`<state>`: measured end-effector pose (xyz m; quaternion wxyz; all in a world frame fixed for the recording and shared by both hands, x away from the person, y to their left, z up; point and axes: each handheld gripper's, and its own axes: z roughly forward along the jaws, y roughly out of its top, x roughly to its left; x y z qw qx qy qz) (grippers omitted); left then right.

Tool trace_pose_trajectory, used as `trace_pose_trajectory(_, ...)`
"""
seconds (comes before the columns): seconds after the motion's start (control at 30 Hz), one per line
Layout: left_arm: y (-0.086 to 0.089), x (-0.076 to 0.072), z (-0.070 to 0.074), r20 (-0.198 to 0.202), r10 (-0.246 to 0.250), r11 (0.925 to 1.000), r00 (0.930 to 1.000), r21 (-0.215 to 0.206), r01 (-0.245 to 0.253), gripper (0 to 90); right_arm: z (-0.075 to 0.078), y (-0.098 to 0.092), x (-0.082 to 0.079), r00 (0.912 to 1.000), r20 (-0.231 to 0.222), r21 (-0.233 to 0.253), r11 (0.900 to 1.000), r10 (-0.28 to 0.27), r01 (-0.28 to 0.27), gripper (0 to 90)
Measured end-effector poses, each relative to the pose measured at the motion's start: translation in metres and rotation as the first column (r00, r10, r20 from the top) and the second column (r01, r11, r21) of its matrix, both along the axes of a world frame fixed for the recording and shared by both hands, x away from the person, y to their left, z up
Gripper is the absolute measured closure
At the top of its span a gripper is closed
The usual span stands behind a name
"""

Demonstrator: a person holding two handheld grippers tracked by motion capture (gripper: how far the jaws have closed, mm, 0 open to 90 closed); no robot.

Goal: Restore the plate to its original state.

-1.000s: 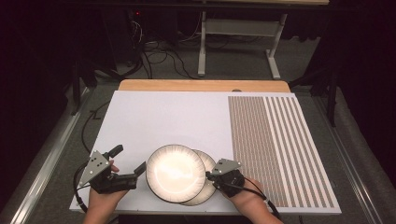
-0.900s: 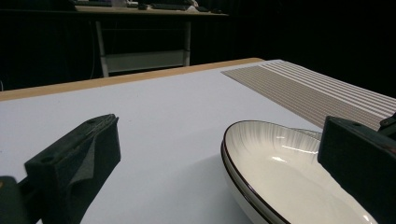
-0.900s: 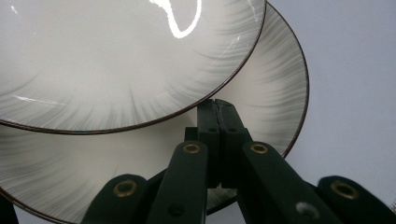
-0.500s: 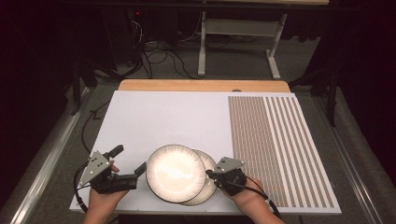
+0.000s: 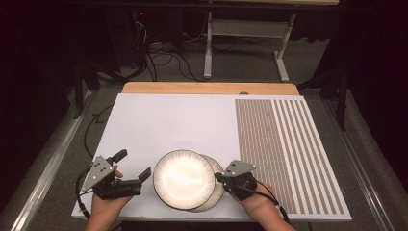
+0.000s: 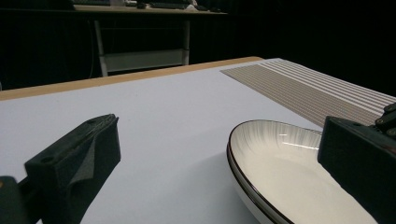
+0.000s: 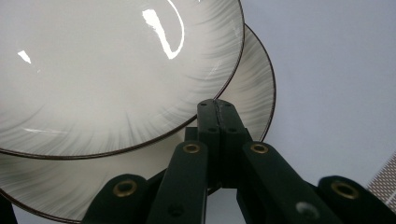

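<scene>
Two white plates with thin dark rims lie overlapped near the table's front edge. The upper plate [image 5: 184, 179] [image 6: 289, 172] [image 7: 102, 70] covers most of the lower plate [image 5: 219, 191] [image 7: 252, 93], which sticks out at the right. My left gripper [image 5: 132, 164] [image 6: 217, 140] stands open just left of the upper plate, whose rim reaches in by its right jaw. My right gripper [image 5: 219, 178] [image 7: 216, 109] is shut, with its tips over the lower plate's exposed rim, right beside the upper plate's edge. I see nothing between its jaws.
The plates lie on a white board [image 5: 183, 125] with a brown striped mat [image 5: 284, 144] along its right side and a wooden strip [image 5: 207, 88] at its far edge. Beyond it stand cables and a desk frame [image 5: 240, 43] on the floor.
</scene>
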<state>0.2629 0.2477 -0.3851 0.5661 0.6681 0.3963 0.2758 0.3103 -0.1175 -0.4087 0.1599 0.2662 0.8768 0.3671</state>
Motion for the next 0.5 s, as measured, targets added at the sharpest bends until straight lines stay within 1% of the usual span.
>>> trace_pose_trajectory(0.17,-0.001,0.0,0.0,-0.001,0.0,1.0,1.0,0.0,0.0,0.1,0.002,-0.003,0.0,1.0,0.009,0.002,1.0,-0.002,0.002,90.0)
trace_pose_trajectory(0.27,0.0,0.0,0.0,-0.002,-0.001,1.0,1.0,0.002,0.001,0.1,0.005,-0.006,0.001,0.9999,0.012,0.008,1.0,-0.01,0.01,90.0)
trace_pose_trajectory(0.3,0.0,0.0,0.0,-0.002,-0.001,1.0,1.0,0.003,0.001,0.1,0.006,-0.008,0.001,0.9998,0.011,0.017,1.0,-0.017,0.016,90.0)
trace_pose_trajectory(0.5,-0.001,0.001,-0.001,-0.003,-0.004,1.0,1.0,0.004,0.004,0.1,0.007,-0.011,0.001,0.9997,0.018,0.014,1.0,-0.019,0.018,90.0)
